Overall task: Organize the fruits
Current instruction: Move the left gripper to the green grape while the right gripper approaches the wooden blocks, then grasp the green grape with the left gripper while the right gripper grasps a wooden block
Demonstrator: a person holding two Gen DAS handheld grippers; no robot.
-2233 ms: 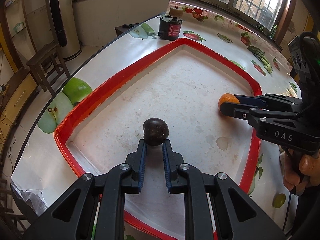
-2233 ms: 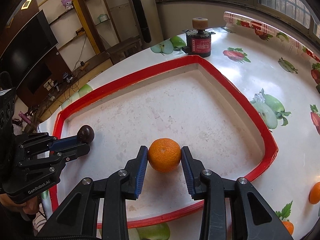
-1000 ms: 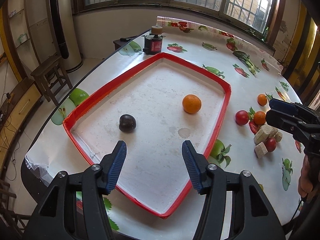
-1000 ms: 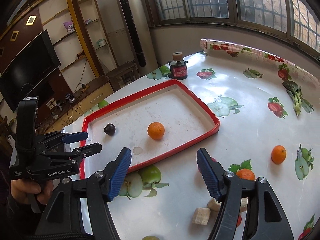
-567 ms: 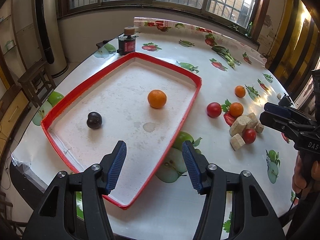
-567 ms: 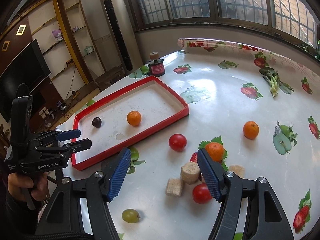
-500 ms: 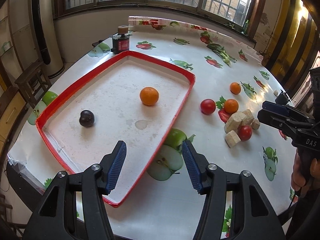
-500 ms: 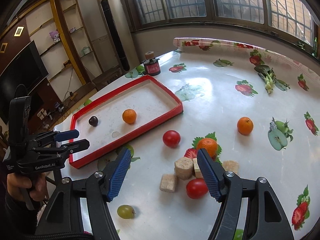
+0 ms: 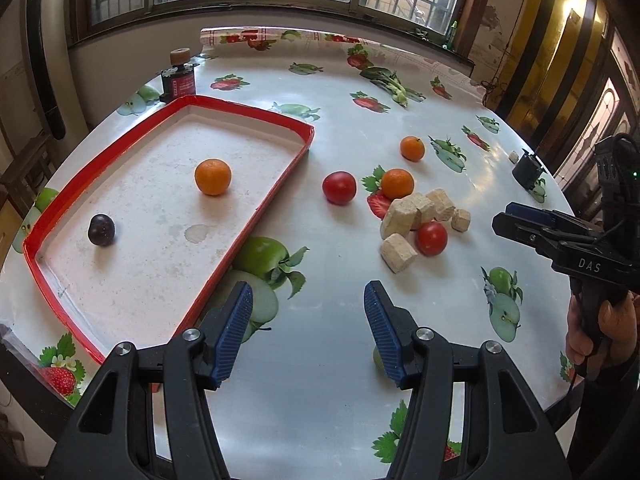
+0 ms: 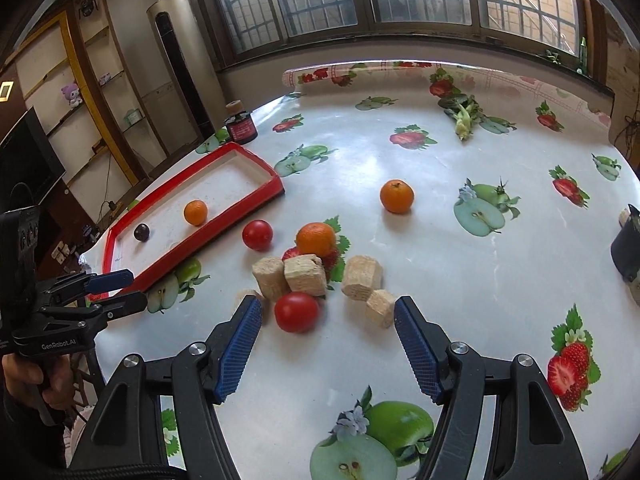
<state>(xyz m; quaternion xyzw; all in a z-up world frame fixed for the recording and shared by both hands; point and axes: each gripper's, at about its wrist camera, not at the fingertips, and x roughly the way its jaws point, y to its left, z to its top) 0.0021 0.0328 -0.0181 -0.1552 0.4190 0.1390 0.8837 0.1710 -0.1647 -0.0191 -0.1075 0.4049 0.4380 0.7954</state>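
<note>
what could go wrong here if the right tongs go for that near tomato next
The near tomato sits against the tan blocks, so the open right tongs may knock the blocks or the orange behind them. Round fruit could also roll across the slick tablecloth. In the red tray, the loose orange and plum may get bumped by a drop.

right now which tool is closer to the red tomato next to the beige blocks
Right. The right tool hangs open just short of the red tomato, which sits almost between its tips. The left tool is open too, over bare tablecloth near the red tray, well short of it.
</note>
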